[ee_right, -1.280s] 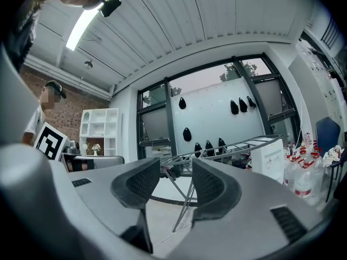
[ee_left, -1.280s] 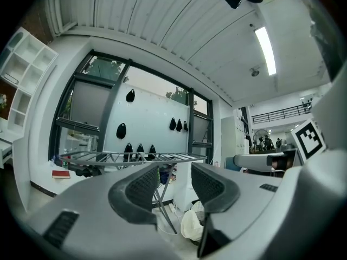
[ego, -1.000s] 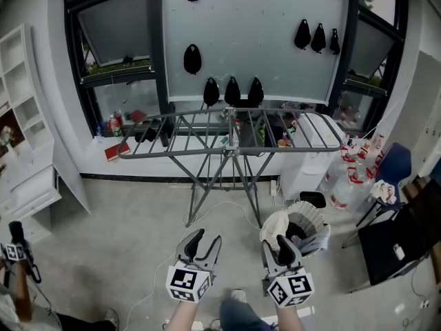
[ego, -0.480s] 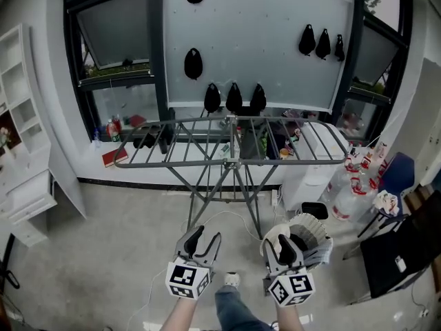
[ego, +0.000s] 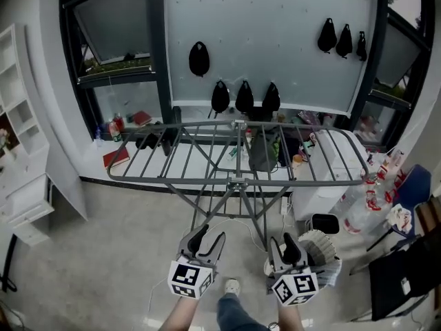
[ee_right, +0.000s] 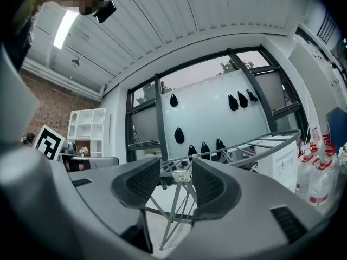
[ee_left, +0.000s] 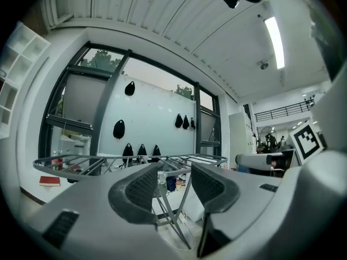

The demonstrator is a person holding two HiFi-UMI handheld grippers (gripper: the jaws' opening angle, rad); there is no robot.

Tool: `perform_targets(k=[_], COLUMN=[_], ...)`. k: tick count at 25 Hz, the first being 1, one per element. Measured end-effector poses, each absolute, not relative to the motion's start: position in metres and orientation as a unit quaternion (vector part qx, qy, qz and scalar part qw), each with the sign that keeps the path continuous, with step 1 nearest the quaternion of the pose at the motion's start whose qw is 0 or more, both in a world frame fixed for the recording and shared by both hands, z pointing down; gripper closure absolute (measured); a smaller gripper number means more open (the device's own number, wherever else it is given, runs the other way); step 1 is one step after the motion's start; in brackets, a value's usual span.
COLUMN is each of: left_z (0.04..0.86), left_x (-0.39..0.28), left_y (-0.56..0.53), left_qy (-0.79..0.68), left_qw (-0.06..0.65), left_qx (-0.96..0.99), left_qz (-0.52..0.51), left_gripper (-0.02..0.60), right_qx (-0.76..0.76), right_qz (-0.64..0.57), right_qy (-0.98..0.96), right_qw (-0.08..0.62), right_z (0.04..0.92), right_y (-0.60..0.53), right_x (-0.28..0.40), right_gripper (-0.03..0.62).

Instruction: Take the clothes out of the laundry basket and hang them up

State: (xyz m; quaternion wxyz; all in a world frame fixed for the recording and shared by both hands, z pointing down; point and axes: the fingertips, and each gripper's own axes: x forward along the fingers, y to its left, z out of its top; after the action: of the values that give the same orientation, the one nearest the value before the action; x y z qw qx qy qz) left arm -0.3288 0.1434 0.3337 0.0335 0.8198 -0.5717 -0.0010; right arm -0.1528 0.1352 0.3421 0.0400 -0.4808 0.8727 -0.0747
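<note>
the left tool [ego: 207, 237] and the right tool [ego: 284, 241] are held level, low in front of the rack [ego: 234, 158], each with jaws spread and nothing between them. the basket [ego: 325, 244] sits on the floor [ego: 117, 254] by the rack's right legs, just behind the right tool, its contents mostly hidden.

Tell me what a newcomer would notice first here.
The grey drying rack spreads wide across the middle, before a white panel dotted with black hanging shapes. Below it, the left gripper and right gripper are open and empty, a white laundry basket beside the right one.
</note>
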Motion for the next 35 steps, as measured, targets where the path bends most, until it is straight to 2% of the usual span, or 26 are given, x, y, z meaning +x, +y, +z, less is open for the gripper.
perform_targets(k=[12, 25, 30, 35], left_z=[0.333, 0.334, 0.329, 0.322], left_x=[-0.325, -0.327, -0.294, -0.23], left_y=[-0.052, -0.144, -0.166, -0.178], left_qy=[-0.592, -0.569, -0.521, -0.445], left_qw=[0.037, 0.044, 0.04, 0.038], left_qx=[0.805, 0.821, 0.853, 0.894], left_qz=[0.003, 0.011, 0.011, 0.012], left_gripper=[0.391, 0.391, 0.391, 0.391], right_qx=[-0.457, -0.472, -0.514, -0.575], right_qz=[-0.063, -0.067, -0.07, -0.073], right_qy=[0.887, 0.879, 0.854, 0.813], right_qw=[0.037, 0.031, 0.048, 0.058], right_z=[0.329, 0.324, 0.319, 0.317], right_y=[-0.07, -0.149, -0.155, -0.143], right_x=[-0.158, -0.167, -0.14, -0.093], right_gripper=[0.425, 0.425, 0.425, 0.425])
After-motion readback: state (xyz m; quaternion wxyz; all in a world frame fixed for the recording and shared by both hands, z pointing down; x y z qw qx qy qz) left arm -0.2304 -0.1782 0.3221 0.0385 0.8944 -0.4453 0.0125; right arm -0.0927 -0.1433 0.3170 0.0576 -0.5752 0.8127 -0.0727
